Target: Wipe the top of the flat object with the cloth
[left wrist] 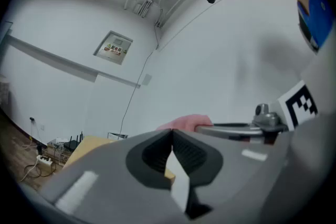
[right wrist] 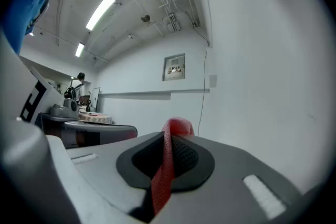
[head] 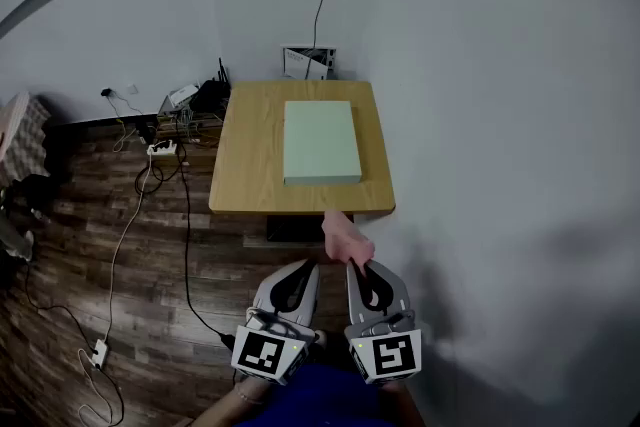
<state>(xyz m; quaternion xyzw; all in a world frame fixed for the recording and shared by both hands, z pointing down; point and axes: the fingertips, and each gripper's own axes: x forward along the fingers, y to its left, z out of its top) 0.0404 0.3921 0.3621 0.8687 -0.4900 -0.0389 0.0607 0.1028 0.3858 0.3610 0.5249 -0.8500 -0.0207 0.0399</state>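
Right gripper (head: 358,267) pinches a pink cloth (head: 345,233); left gripper (head: 308,267) closed, empty. Cables (head: 186,245) and a power strip (head: 161,148) lie on the floor (head: 100,215) beside the table (head: 250,175).

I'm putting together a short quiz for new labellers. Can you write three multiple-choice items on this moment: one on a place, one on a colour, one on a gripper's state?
1. Where does the flat object lie?
A. on the wooden table
B. on a chair
C. on a shelf

2. What colour is the cloth?
A. blue
B. pinkish red
C. black

3. How does the right gripper stand?
A. open, nothing in it
B. shut on the cloth
C. shut on nothing

Answers:
1 A: the head view shows it flat on the tabletop.
2 B: it shows pinkish red in the head view and the right gripper view.
3 B: the right gripper view shows the jaws pinching the cloth.
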